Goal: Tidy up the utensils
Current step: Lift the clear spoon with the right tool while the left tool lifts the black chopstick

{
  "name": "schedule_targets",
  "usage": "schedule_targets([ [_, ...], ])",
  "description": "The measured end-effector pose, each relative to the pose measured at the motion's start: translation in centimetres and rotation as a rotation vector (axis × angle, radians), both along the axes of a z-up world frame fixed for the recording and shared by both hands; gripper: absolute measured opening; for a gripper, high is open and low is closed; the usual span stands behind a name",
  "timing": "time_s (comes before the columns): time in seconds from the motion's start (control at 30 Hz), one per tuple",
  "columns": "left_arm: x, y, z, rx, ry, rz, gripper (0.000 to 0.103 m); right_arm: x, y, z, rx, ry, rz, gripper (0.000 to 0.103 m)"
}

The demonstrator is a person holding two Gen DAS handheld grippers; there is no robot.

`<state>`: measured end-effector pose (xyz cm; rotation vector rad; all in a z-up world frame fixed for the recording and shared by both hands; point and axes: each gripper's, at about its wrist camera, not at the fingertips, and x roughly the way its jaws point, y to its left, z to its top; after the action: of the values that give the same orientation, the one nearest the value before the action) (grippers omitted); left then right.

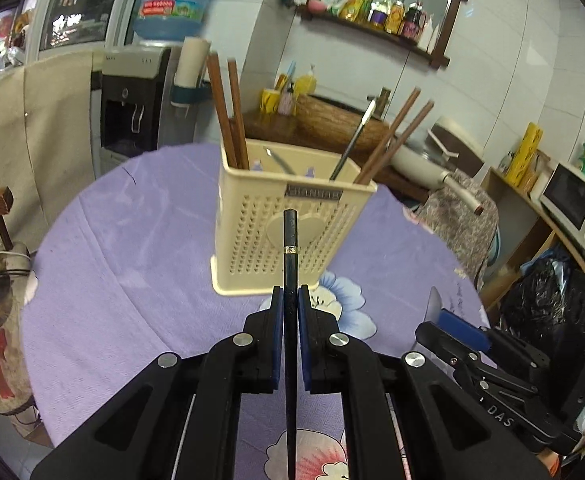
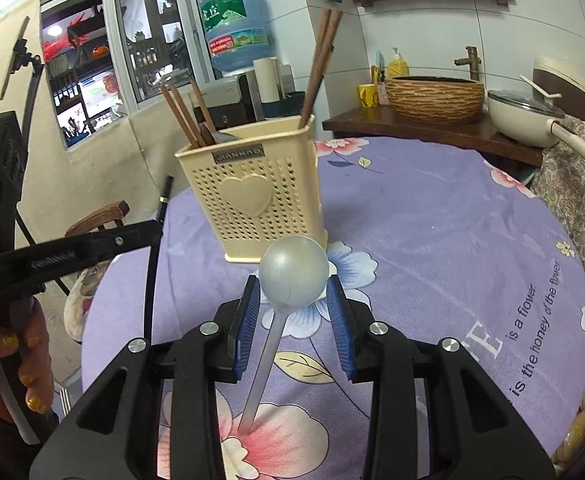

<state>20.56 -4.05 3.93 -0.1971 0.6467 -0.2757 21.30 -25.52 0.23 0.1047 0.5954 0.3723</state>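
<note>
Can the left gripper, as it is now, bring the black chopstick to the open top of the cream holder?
Probably yes. The left gripper grips the black chopstick directly before the cream holder, with nothing between them; it must clear the rim and avoid the brown chopsticks.

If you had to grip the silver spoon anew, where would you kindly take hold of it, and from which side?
Grip the spoon at the neck just below its bowl, coming from above with one pad on either side. The bowl is round and smooth, so the pads would likely slip there; the handle is thin and flat, and its end rests on the tablecloth while the bowl end is raised.
</note>
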Motion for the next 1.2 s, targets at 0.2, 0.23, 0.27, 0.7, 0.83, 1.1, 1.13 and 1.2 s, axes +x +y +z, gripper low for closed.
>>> schedule_targets([
  [0.2,-0.5,0.5,1.7,-0.010,-0.048,0.004,0.007,0.6,1.2,0.8,-0.032,-0.012,0.015,0.007],
  [0.23,-0.5,0.5,1.6,-0.012,-0.045,0.004,0.007,0.8,1.1,0.7,-0.031,-0.006,0.018,0.007],
  [0.27,-0.4,0.6,1.5,-0.016,-0.044,0.004,0.007,1.2,1.0,0.6,-0.033,0.001,0.022,0.006],
  [0.7,-1.1,1.1,1.5,-0.025,-0.061,0.010,0.007,8.2,4.0,-5.3,-0.149,0.232,-0.007,0.056],
  [0.83,-1.7,1.4,1.6,-0.034,-0.067,0.009,0.007,10.4,6.0,-7.2,-0.214,0.289,-0.017,0.054],
  [1.1,-2.1,1.5,1.7,-0.042,-0.072,-0.001,0.007,12.5,7.7,-8.1,-0.276,0.292,-0.072,0.044],
  [1.13,-2.2,1.5,1.7,-0.043,-0.073,-0.001,0.007,12.6,7.9,-8.2,-0.276,0.290,-0.071,0.038],
  [1.2,-2.2,1.4,1.7,-0.041,-0.072,-0.003,0.007,12.5,8.0,-8.1,-0.278,0.292,-0.070,0.036],
])
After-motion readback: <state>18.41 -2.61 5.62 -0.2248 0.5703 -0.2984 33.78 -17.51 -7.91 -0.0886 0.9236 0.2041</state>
